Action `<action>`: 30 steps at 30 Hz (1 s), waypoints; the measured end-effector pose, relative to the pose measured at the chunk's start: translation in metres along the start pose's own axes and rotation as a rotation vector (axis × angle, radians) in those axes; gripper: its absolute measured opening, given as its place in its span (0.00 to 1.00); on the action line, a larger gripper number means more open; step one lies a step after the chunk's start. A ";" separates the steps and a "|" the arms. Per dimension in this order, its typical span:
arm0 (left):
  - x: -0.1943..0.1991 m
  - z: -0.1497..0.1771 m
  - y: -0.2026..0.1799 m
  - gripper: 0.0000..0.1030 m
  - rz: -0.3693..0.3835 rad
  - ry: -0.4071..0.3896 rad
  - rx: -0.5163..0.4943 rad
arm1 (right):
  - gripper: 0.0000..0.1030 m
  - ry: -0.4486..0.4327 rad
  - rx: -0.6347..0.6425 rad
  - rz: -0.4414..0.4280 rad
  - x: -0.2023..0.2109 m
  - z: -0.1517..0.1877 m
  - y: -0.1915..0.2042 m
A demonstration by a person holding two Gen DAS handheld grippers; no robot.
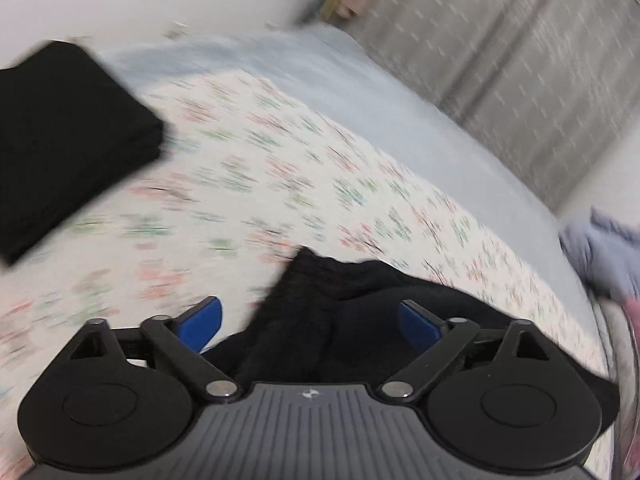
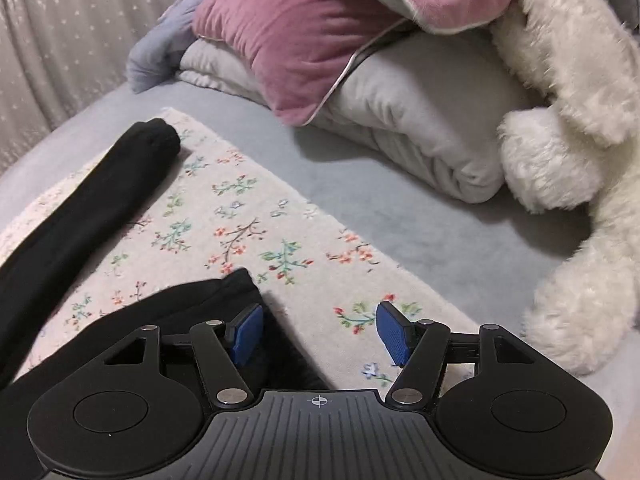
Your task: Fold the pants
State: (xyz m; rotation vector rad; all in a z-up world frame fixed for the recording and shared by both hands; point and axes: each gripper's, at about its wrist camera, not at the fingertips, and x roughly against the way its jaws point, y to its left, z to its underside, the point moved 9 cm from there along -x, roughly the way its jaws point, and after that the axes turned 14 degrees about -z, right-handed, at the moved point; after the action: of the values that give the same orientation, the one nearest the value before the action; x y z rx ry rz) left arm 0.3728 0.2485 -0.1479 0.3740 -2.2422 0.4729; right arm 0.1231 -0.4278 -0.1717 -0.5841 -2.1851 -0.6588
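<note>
The pants (image 2: pixel 80 216) are seen lying on a floral blanket (image 2: pixel 280 240) spread over a pale blue bed (image 2: pixel 400 208). In the right wrist view two black legs are shown: one stretched along the blanket's left side to a cuffed end, the other ending just in front of the right gripper (image 2: pixel 320 332). That gripper's blue fingers (image 2: pixel 394 334) are held apart, the left one over the black cloth and the right one over bare blanket; nothing is pinched between them.

Only this view shows the heap at the bed's far end: a pink pillow (image 2: pixel 288 40), a folded grey quilt (image 2: pixel 420 120) under it and a white plush toy (image 2: pixel 568 152) beside them.

The left wrist view is blurred. In it a bunched part of the pants (image 1: pixel 328 320) is seen between the widely parted fingers (image 1: pixel 204 320) of the left gripper (image 1: pixel 312 320), apparently ungripped. Shown here alone is a folded black garment (image 1: pixel 60 140) lying well apart on the blanket. A patterned curtain (image 1: pixel 520 60) is seen behind the bed.
</note>
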 end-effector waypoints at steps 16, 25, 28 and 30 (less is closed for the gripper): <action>-0.038 -0.004 -0.016 0.38 -0.166 -0.110 -0.123 | 0.27 0.038 0.263 0.022 -0.003 0.015 0.045; -0.028 -0.023 0.004 0.25 -0.200 -0.203 -0.125 | 0.27 0.030 0.275 0.036 -0.008 0.014 0.049; -0.035 -0.023 0.002 0.31 -0.124 -0.165 -0.049 | 0.31 0.059 0.263 0.057 -0.014 0.015 0.044; -0.036 -0.023 -0.001 0.60 -0.049 -0.114 -0.001 | 0.48 0.062 0.246 0.073 -0.016 0.012 0.038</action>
State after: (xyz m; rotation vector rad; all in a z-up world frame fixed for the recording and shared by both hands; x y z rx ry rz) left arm 0.4114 0.2621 -0.1612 0.4646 -2.3376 0.4349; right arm 0.1486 -0.3940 -0.1809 -0.5041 -2.1346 -0.3577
